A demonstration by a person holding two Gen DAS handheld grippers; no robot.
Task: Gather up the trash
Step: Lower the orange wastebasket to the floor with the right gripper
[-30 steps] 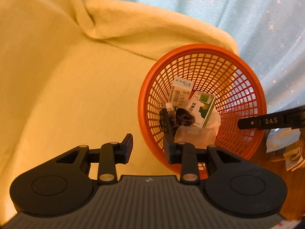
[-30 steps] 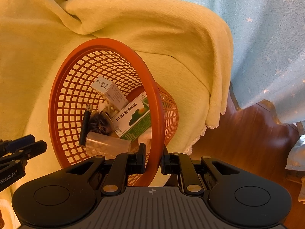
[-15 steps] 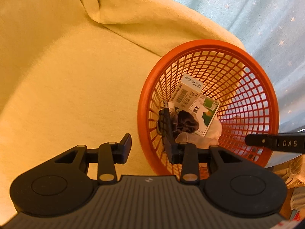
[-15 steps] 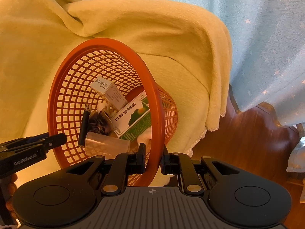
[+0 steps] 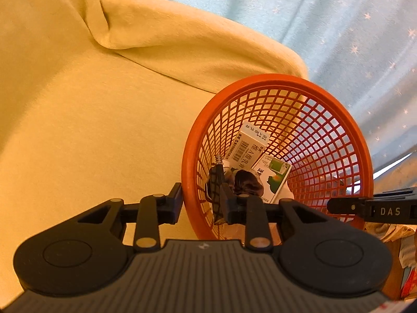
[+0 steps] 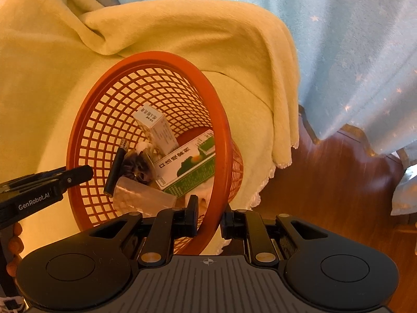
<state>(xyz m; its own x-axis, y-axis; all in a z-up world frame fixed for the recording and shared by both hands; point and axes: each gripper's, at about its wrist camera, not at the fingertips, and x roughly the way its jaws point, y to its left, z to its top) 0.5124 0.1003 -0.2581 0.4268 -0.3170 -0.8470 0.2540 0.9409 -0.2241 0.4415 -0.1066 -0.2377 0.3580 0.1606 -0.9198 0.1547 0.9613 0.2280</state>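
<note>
An orange mesh basket [image 5: 282,77] [image 6: 156,58] rests tilted on a yellow blanket. It holds a white carton [image 5: 250,144] [image 6: 156,127], a green-and-white box [image 5: 272,176] [image 6: 186,165], a black pen-like stick [image 6: 116,168], a dark clump [image 5: 246,185] and a clear plastic cup [image 6: 142,198]. My right gripper [image 6: 209,217] is shut on the basket's near rim and shows at the right edge of the left wrist view [image 5: 336,205]. My left gripper [image 5: 199,203] is open and straddles the opposite rim, one finger inside the basket; its tip [image 6: 86,172] shows in the right wrist view.
The yellow blanket [image 5: 91,120] [image 6: 195,34] drapes over a cushioned seat and hangs over its edge. A pale blue star-patterned curtain [image 5: 325,18] [image 6: 351,39] hangs behind. Wood floor [image 6: 338,182] lies to the right. Orange beads [image 6: 14,245] show at the lower left.
My left gripper has moved in toward the basket's rim, still open. The right gripper has kept its hold on the rim, and the basket has barely shifted.
</note>
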